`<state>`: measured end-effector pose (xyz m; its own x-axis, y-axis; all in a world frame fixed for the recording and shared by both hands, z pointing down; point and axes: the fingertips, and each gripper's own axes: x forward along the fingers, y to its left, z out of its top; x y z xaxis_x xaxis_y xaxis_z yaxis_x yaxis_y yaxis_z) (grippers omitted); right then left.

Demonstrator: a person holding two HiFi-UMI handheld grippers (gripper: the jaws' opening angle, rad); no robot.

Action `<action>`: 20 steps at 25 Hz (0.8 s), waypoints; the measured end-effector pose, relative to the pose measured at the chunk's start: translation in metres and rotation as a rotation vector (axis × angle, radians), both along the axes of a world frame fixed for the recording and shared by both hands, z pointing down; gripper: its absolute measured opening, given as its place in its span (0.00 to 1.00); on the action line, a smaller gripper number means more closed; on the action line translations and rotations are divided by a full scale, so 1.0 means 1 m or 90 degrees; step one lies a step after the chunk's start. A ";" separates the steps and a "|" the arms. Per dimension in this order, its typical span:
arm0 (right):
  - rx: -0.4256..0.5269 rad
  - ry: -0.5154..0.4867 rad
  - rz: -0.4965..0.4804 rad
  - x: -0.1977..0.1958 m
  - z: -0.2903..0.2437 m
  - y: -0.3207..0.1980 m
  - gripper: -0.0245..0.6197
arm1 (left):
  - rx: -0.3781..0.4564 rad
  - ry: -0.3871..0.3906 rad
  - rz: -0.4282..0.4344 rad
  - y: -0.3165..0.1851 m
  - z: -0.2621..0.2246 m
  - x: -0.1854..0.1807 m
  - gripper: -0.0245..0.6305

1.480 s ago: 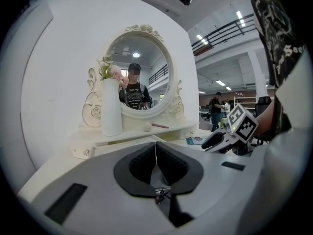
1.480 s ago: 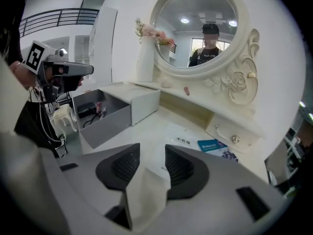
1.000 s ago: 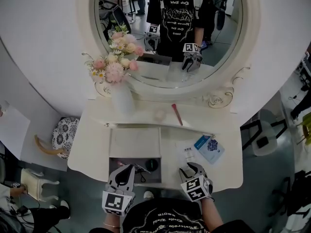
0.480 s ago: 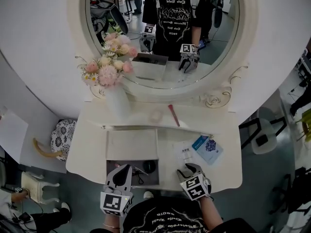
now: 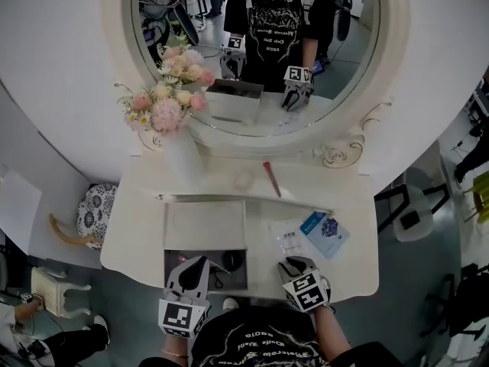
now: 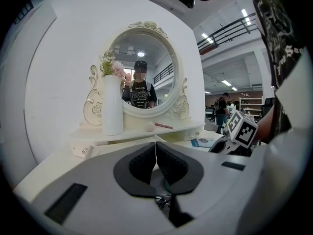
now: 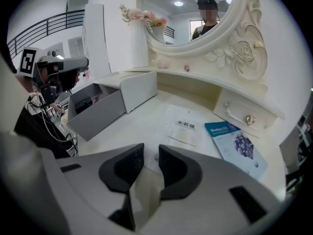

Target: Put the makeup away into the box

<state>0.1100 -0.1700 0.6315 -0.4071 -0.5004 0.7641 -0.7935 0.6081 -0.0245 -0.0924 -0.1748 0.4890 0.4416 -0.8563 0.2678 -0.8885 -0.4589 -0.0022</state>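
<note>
The grey box (image 5: 205, 226) lies open at the table's front left, its lid (image 7: 139, 89) thrown back. Inside its base are a round black compact (image 5: 233, 260) and other dark pieces. My left gripper (image 5: 200, 263) hangs over the base's near edge, pads together, nothing seen between them (image 6: 155, 150). My right gripper (image 5: 287, 265) sits just before a white sachet (image 5: 291, 240). Its jaws have just been closing. A narrow gap remains and the pads press on nothing (image 7: 151, 154). A blue sachet (image 5: 325, 232) lies to the right. A pink stick (image 5: 271, 179) rests on the upper shelf.
A white vase (image 5: 183, 155) of pink flowers stands on the shelf's left end, with a small round pink item (image 5: 243, 179) beside the stick. The oval mirror (image 5: 260, 44) rises behind. A small drawer with a knob (image 7: 250, 119) sits under the shelf at right.
The right gripper's jaws are narrower than before and it has rolled a little. The left gripper stays over the box. The view has shifted slightly.
</note>
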 end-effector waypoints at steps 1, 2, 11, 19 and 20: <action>0.000 0.001 -0.003 0.000 0.000 0.000 0.19 | 0.000 -0.001 0.000 0.000 0.000 0.000 0.06; 0.000 0.002 -0.004 0.000 0.000 0.000 0.17 | 0.000 -0.001 -0.001 0.000 0.000 0.000 0.06; -0.011 0.014 -0.015 0.000 0.001 -0.003 0.05 | 0.000 -0.010 -0.001 0.001 0.001 -0.002 0.06; 0.008 0.032 -0.041 -0.001 0.000 -0.004 0.05 | 0.003 -0.002 -0.010 0.001 -0.002 -0.006 0.06; 0.011 0.035 -0.044 -0.001 -0.001 -0.005 0.05 | 0.004 -0.002 -0.009 0.001 -0.003 -0.006 0.06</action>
